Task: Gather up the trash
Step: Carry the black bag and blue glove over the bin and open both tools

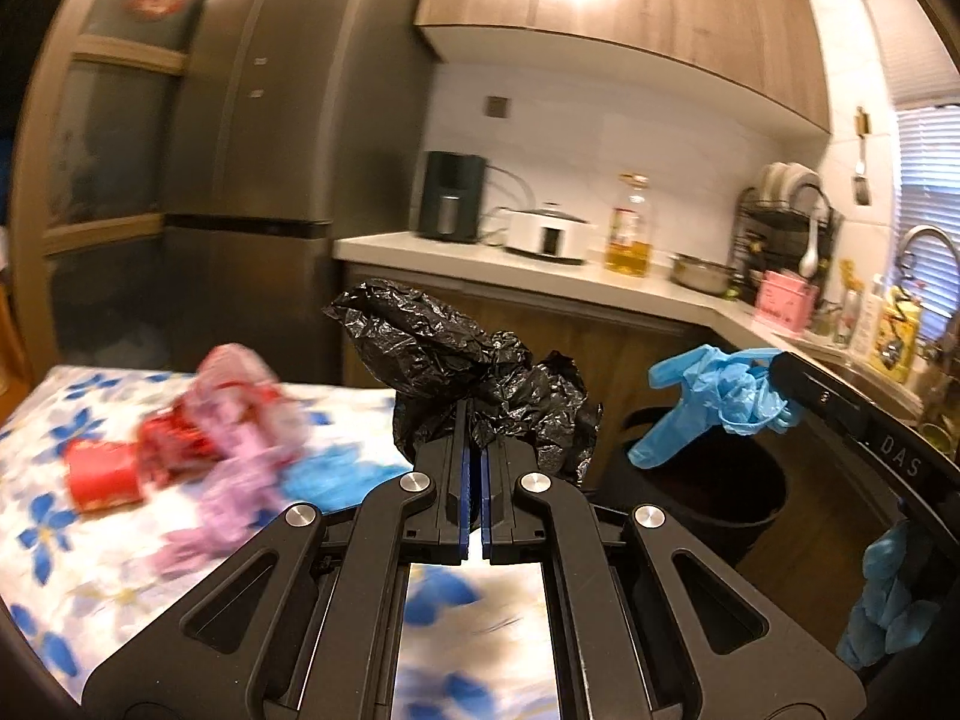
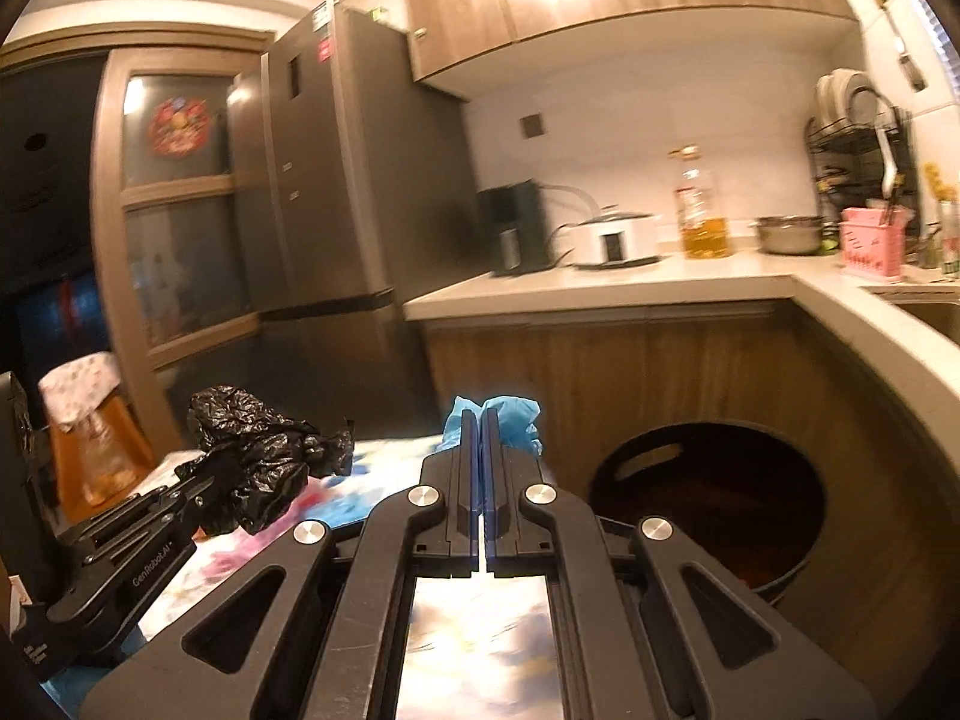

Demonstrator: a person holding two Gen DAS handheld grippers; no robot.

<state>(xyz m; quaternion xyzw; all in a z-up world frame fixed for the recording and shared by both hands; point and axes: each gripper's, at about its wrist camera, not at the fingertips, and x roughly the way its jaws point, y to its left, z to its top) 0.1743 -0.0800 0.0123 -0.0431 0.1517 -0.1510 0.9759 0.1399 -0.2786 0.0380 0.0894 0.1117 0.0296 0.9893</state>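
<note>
My left gripper [image 1: 478,405] is shut on a crumpled black plastic bag [image 1: 456,354], held above the edge of the flowered table [image 1: 72,540]. The right wrist view shows that same bag [image 2: 258,450] at its left. My right gripper [image 2: 482,414] is shut on a blue disposable glove [image 2: 510,417], which the left wrist view shows as a dangling blue glove [image 1: 720,396] over a black round bin [image 1: 720,492]. The open bin [image 2: 714,504] stands on the floor below the counter, right of the table. A red packet and pink wrapping [image 1: 198,438], blurred, lie on the table.
A light L-shaped counter [image 2: 630,285] carries a white cooker [image 2: 612,237], an oil bottle [image 2: 702,210], a pot and a pink holder. A tall grey fridge [image 1: 270,120] stands at the left. A dish rack [image 1: 786,216] and sink tap sit at the far right.
</note>
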